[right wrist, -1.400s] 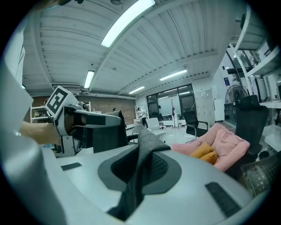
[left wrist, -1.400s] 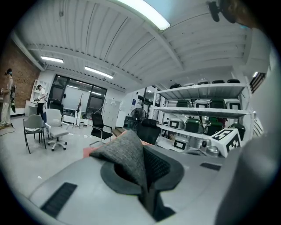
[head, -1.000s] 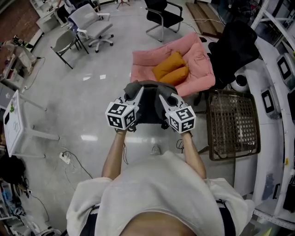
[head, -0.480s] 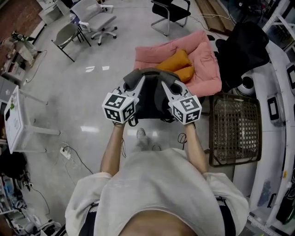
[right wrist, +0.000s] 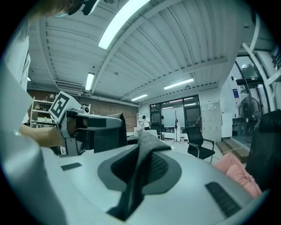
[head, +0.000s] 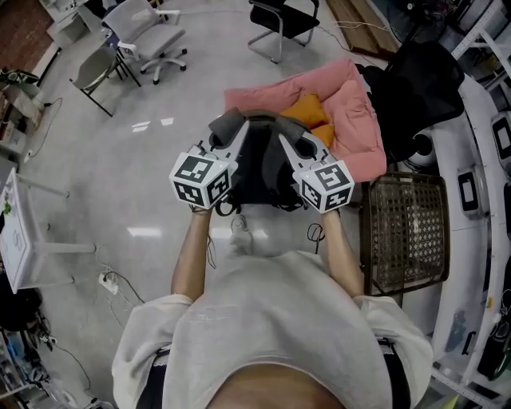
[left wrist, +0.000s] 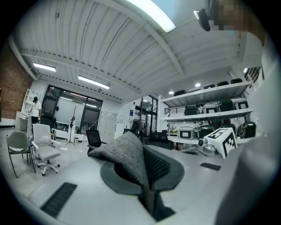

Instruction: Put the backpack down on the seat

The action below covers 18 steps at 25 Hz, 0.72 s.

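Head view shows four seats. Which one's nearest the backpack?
The pink cushioned seat holding orange pillows, just beyond the backpack. The black chair, white swivel chair and grey chair stand farther away.

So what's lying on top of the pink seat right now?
Orange cushions lie on the pink seat. The backpack, held up in front, covers part of them and the seat's near left edge in the head view; what lies there cannot be seen.
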Available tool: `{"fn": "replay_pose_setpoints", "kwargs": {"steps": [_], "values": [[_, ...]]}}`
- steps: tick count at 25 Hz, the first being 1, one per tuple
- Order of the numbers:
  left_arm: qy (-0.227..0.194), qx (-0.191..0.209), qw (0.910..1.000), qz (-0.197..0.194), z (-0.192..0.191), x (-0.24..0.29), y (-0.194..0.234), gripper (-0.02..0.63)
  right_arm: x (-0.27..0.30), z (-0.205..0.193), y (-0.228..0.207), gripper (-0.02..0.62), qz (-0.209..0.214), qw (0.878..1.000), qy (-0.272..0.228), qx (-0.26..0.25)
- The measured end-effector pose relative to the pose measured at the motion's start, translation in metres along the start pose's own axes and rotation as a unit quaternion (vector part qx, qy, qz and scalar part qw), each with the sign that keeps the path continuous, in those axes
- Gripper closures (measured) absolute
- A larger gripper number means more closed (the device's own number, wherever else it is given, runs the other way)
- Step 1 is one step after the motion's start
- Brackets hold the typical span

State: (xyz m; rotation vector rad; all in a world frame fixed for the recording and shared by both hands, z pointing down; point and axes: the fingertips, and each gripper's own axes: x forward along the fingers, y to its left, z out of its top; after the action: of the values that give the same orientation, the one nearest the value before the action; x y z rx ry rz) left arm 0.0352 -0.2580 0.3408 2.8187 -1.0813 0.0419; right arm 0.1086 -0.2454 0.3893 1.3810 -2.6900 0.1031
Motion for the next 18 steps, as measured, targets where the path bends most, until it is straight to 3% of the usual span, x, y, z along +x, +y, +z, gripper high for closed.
{"fn": "replay_pose_setpoints", "kwargs": {"steps": [10, 18], "values": [[-0.003, 0.014, 0.9984, -0.054, 0.03, 0.05, 0.095, 0.575, 0.096, 0.025, -0.037, 0.568, -0.046, 0.999, -0.002, 0.002], [0.011, 0.014, 0.9964, -0.083, 0.026, 0.078, 0.155, 0.575, 0.158, 0.023, -0.058, 0.568, -0.074, 0.997, 0.008, 0.013]]}}
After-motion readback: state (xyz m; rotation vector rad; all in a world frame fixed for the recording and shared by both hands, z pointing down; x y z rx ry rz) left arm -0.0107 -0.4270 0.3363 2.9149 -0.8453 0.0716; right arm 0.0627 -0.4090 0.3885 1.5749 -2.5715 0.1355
